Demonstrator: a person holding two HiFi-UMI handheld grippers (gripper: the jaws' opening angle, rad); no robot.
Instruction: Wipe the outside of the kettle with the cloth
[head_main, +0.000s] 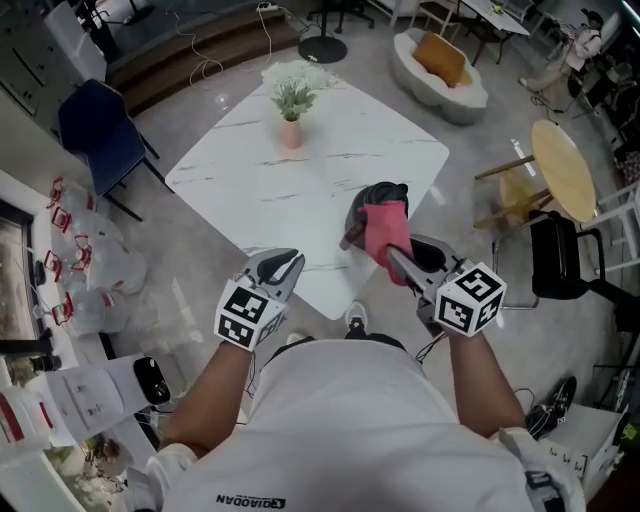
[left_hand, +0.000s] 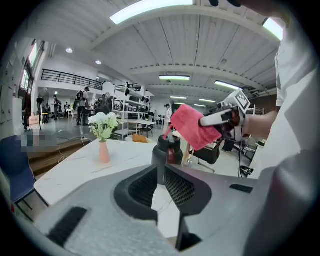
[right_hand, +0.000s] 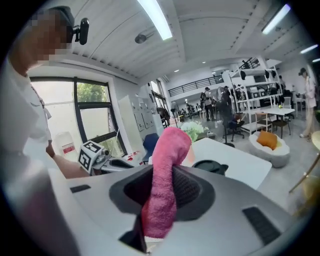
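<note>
The dark kettle stands upright on the white surface, close to its near edge and well apart from the flower vase at the far side. The right tool is pinching the pink cloth: its own view shows the fabric clamped between the pads, with a folded length standing out past the tips. From the left gripper view the cloth sits at the kettle's upper part, by the lid and handle, though whether it actually presses on the kettle I cannot tell. The left tool hovers near the surface's near edge, its jaws a narrow slit apart with nothing between them (the kettle lines up in the gap, but stands farther off). My reading is that the wiping step is just at its start, with the cloth brought up to the kettle and little of the outside covered. The next move probably calls for laying the cloth flat on the wall and drawing it round or down with steady pressure. A light kettle could slide or tip under that push, so the left tool would do well to steady it.
</note>
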